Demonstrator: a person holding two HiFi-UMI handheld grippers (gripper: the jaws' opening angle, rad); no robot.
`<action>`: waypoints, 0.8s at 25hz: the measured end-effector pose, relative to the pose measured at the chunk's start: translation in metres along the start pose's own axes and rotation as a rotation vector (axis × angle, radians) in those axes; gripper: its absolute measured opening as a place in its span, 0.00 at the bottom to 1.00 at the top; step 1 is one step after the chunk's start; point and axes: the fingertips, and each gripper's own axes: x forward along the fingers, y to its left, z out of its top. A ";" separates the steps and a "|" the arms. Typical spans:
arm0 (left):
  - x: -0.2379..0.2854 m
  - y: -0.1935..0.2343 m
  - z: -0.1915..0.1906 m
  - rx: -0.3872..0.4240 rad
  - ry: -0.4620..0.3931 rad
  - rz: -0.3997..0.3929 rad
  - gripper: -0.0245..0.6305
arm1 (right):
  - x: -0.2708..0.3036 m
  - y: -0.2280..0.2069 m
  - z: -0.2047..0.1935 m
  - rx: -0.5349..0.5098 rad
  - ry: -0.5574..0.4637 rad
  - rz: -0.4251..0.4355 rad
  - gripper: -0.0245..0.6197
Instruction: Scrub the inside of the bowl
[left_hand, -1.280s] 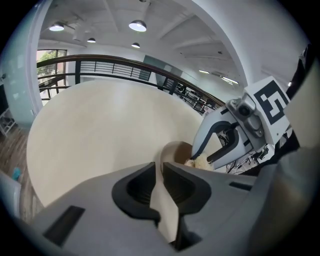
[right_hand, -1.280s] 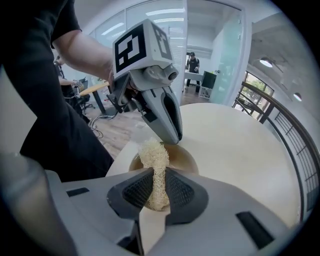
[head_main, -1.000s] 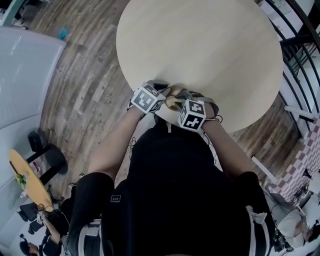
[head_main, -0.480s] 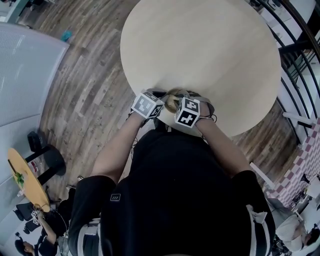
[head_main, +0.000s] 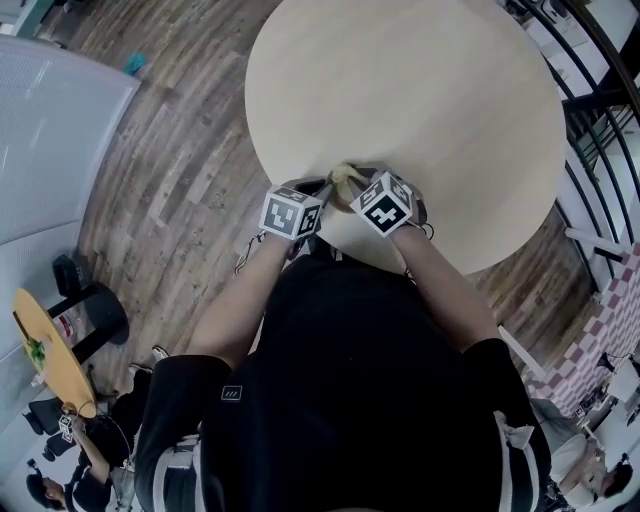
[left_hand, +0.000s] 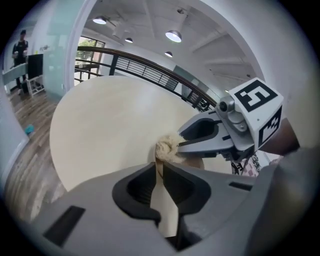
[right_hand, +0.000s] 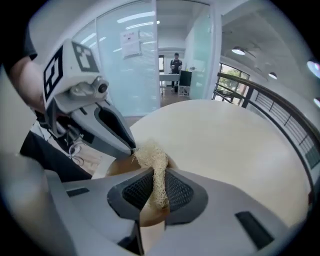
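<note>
The bowl (right_hand: 117, 166) sits at the worktop's (head_main: 420, 90) near edge, just in front of me, with broad worktop beyond. My left tool (left_hand: 161, 169), its jaws opening, has the bowl's rim between them. My right tool (right_hand: 152, 174) clamps a scrubber (right_hand: 149, 152) over the bowl. From the head view both tools cover the bowl; the tool views show it.

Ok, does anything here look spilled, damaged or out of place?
Nothing stands out. The right gripper pinches the beige fibrous scrubber over the tan bowl, whose rim sits between the opening jaws of the left gripper. The round pale table shows no spill.
</note>
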 end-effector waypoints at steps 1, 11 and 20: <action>0.000 0.002 0.001 -0.014 -0.011 0.021 0.11 | -0.006 -0.001 0.002 0.035 -0.020 0.017 0.15; 0.002 0.010 0.005 -0.091 -0.059 0.080 0.08 | -0.049 0.032 0.006 -0.261 0.025 0.145 0.15; 0.000 -0.007 0.001 -0.034 -0.038 0.059 0.08 | 0.000 0.046 -0.033 -0.486 0.248 0.169 0.15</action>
